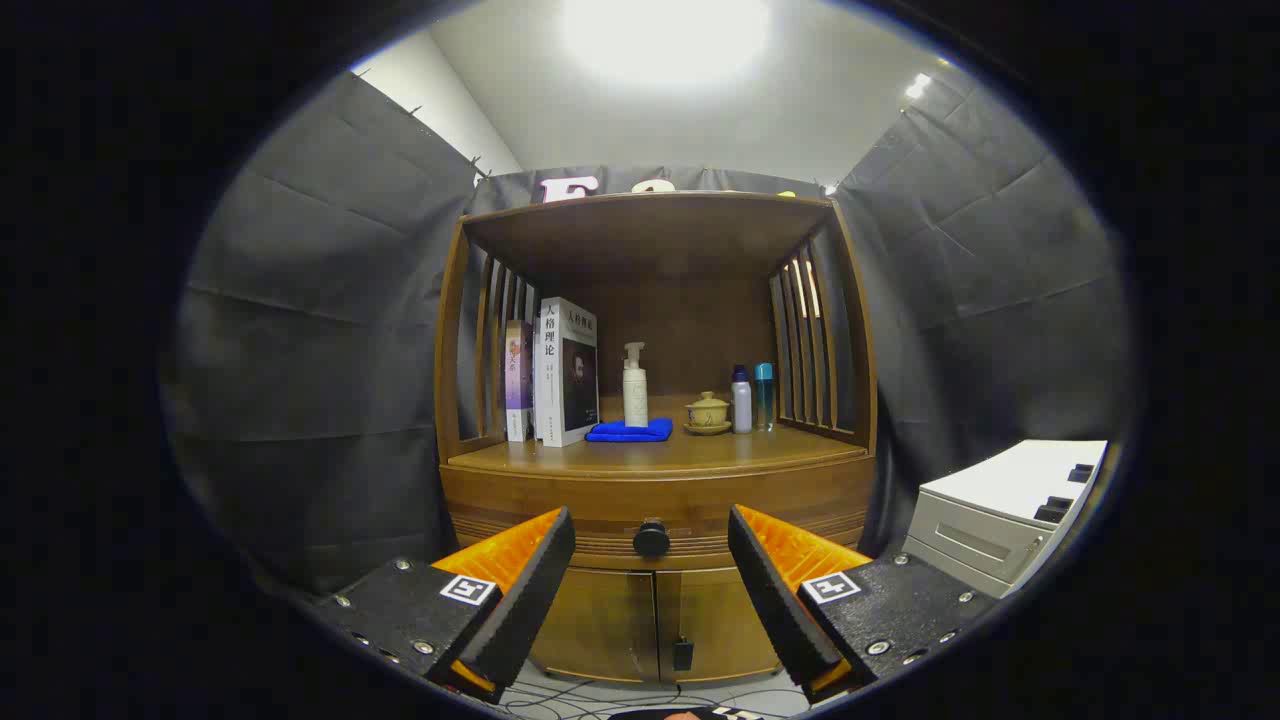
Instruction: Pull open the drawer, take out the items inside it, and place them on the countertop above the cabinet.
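A brown wooden cabinet [655, 480] stands straight ahead. Its drawer [600, 520] is closed, with a round dark knob [651, 539] in the middle of the front. My gripper [651, 545] is open, and the knob lies between the two fingertips, a little beyond them. Nothing touches the fingers. The countertop [700, 452] above the drawer carries books [565, 372] standing on the left, a folded blue cloth [629, 431], a white pump bottle [635, 385], a small lidded tea bowl [708, 412] and two slim bottles [751, 398]. The drawer's contents are hidden.
Two lower cabinet doors [650, 620] sit under the drawer, with cables on the floor below. A shelf roof and slatted side walls enclose the countertop. A grey-white box unit [1005, 515] stands to the right of the cabinet. Black cloth walls surround everything.
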